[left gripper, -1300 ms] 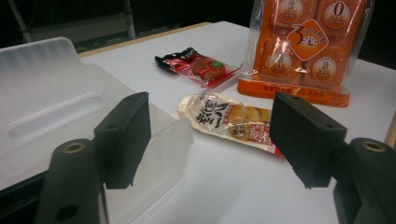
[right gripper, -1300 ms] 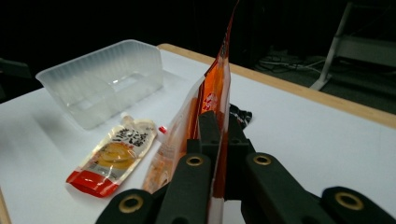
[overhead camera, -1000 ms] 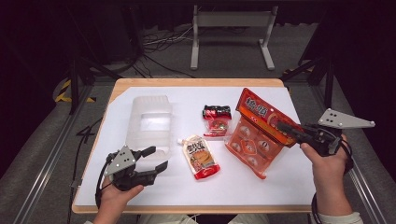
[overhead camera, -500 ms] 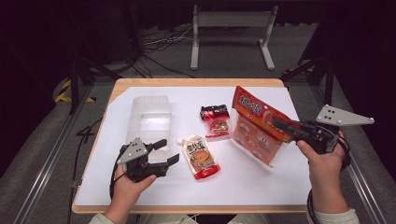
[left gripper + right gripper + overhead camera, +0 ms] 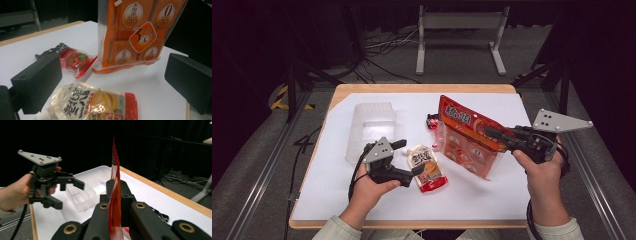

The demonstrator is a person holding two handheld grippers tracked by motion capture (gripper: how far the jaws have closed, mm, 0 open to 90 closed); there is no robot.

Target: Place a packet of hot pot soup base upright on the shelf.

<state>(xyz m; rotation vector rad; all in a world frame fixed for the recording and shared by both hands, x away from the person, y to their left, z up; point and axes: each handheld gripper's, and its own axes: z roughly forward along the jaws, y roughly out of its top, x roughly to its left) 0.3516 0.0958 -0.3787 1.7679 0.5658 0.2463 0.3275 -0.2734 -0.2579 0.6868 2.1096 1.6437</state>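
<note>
My right gripper (image 5: 494, 133) clamps the orange bag (image 5: 464, 137), lifted near the table's (image 5: 512, 200) right edge. My left gripper (image 5: 409, 157), jaws apart, hovers beside the pouch (image 5: 427, 167) near the front edge.

Glossy plastic orange pouch (image 5: 464, 137); translucent frosted plastic tub (image 5: 371, 129); matt white bench (image 5: 362, 200) top with wood edging.

On the table (image 5: 337, 200), the clear tub (image 5: 371, 127) sat left of my pouch (image 5: 428, 167); the small packet (image 5: 432, 121) lay behind it, the big bag (image 5: 467, 137) to its right.
</note>
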